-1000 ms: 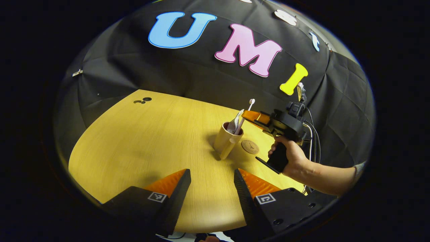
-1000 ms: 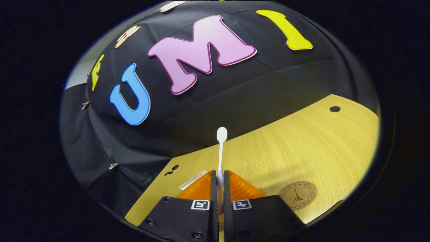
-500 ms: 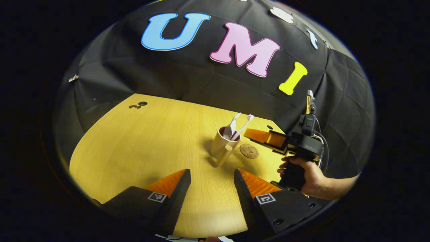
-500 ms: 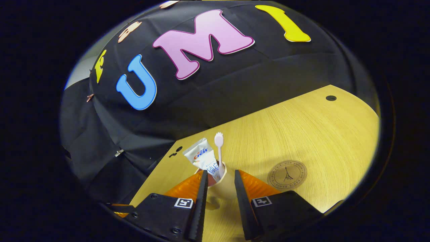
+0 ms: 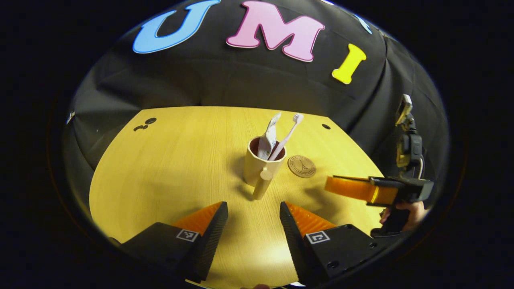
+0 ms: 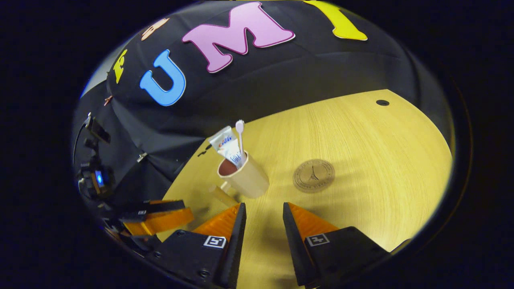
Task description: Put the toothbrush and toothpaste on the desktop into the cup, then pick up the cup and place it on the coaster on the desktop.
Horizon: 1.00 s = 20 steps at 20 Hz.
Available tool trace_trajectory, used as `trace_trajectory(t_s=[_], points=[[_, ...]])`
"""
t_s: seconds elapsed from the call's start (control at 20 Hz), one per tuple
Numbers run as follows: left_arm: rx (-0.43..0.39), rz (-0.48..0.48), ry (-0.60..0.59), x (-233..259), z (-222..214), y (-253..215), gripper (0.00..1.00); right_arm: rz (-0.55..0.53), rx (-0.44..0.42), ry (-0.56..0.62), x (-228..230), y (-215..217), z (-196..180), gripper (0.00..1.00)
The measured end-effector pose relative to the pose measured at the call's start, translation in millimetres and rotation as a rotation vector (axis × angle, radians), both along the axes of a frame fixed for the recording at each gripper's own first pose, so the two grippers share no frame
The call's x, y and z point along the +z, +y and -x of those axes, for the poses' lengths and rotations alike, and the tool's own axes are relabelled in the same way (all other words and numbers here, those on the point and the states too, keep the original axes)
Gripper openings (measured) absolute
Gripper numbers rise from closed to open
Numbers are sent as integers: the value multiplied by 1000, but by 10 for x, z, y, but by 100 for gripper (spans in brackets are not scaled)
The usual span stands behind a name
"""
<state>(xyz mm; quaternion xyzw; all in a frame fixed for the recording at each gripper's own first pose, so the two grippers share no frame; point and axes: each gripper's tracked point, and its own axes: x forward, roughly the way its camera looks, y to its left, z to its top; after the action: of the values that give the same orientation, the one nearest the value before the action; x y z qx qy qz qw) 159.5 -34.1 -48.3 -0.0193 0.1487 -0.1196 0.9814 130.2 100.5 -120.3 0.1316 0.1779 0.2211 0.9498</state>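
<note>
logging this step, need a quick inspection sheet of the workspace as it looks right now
surface: wooden desktop, with small dark holes near the far edge
job's things: toothbrush and toothpaste stand in the cup, leaning; cup stands on the desktop beside the coaster, not on it
clutter: nothing seen
grippers: left gripper open, empty, facing the cup's handle; right gripper open, empty, short of the cup
cables: thin cable on the right gripper's rig
surroundings: black cloth wall behind the desktop; a hand holds the right gripper
</note>
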Motion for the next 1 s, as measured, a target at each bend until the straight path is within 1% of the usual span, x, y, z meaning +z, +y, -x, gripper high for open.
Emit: trace_trajectory(t_s=[0.15, 0.35, 0.55, 0.8, 0.85, 0.9, 0.95, 1.0], points=[[0, -53, 24, -42, -248, -76, 82, 12, -3, 52, -175, -212, 207, 57], [9, -118, 47, -110, -509, -138, 82, 10, -21, 94, -293, -442, 335, 57], [25, -165, 59, -128, -733, -198, 82, 3, -53, 118, -350, -718, 353, 57], [37, -182, 73, -104, -910, -274, 79, -11, -101, 133, -385, -1008, 304, 57], [39, -181, 75, -100, -939, -285, 77, -14, -108, 132, -389, -1046, 305, 57], [38, -182, 77, -112, -975, -292, 70, -16, -112, 134, -389, -1073, 303, 57], [30, -182, 78, -125, -992, -313, 67, -17, -114, 135, -407, -1084, 307, 57], [18, -183, 81, -138, -994, -346, 63, -17, -115, 139, -429, -1098, 323, 57]])
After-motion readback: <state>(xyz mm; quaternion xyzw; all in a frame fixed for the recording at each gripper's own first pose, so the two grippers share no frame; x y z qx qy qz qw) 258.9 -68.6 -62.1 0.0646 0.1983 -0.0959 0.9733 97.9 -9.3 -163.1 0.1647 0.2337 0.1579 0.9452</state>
